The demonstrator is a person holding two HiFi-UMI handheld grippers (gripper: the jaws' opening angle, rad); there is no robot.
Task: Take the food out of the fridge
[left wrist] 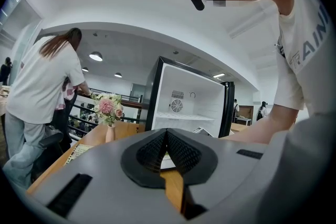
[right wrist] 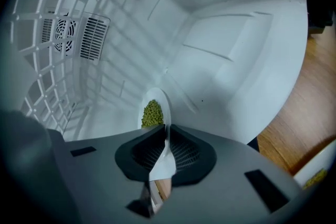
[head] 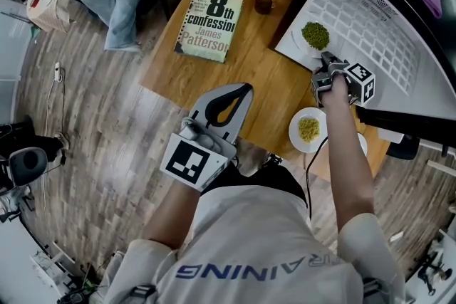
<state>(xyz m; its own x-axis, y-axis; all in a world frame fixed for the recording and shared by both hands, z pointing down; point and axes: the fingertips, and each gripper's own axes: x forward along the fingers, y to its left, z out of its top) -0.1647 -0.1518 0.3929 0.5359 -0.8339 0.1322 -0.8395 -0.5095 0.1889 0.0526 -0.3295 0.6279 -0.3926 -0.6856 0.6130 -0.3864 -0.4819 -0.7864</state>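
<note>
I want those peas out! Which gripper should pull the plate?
Right: the right gripper pinches the round white plate of green peas inside the white fridge; the left gripper hangs outside, shut.

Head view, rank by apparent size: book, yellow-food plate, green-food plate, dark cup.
1. book
2-3. yellow-food plate and green-food plate: look alike, and the right gripper covers part of the green one, so unranked
4. dark cup

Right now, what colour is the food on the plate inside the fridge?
The food on the plate is green, clearest in the head view.
</note>
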